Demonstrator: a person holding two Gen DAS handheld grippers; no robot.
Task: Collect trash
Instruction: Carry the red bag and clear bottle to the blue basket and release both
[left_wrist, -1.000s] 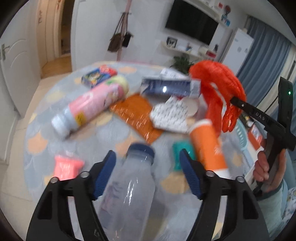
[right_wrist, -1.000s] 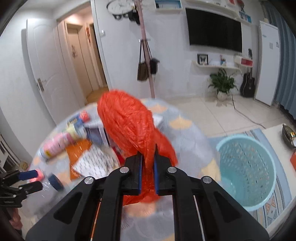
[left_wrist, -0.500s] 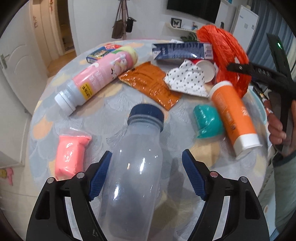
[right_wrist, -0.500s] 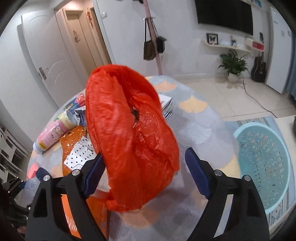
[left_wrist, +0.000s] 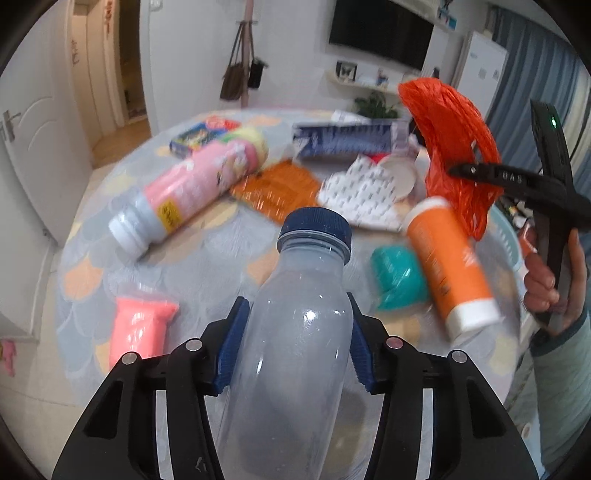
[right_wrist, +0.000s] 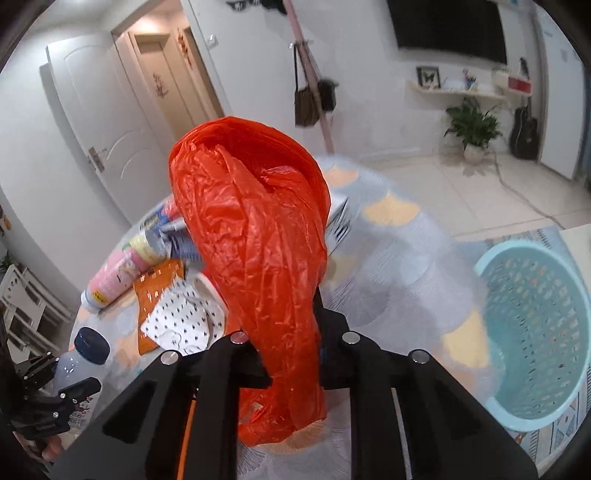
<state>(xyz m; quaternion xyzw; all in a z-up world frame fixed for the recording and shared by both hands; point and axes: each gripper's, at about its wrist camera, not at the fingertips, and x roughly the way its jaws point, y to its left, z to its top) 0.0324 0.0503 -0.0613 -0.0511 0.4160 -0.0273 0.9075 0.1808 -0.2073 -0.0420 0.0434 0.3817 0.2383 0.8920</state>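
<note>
Early in the job by my read: two pieces gripped, nothing binned that I can see.

Left wrist view, left to right: pink pouch (left_wrist: 142, 326) lower left, pink bottle (left_wrist: 192, 188) on its side above it, blue box (left_wrist: 199, 134) behind. Orange wrapper (left_wrist: 280, 188) and dotted paper (left_wrist: 364, 195) mid-frame, blue carton (left_wrist: 347, 142) at the back. My left gripper (left_wrist: 295, 341) has just been closing and its pads now press both sides of the clear bottle (left_wrist: 299, 332), bottom centre, blue cap pointing away. Teal cap (left_wrist: 397, 275) and orange bottle (left_wrist: 448, 266) lie right of it, all loose on the worktop (left_wrist: 221, 254).

Right wrist view: right gripper (right_wrist: 284, 354) has also just closed, clamped on the red plastic bag (right_wrist: 255, 251), which fills the centre of the frame, bunched and held above the worktop. Blue basket (right_wrist: 532, 332) sits at the right edge on the floor; what I see of its inside looks bare.

Left to do: drop bag and bottle in, then clear everything else.
</note>
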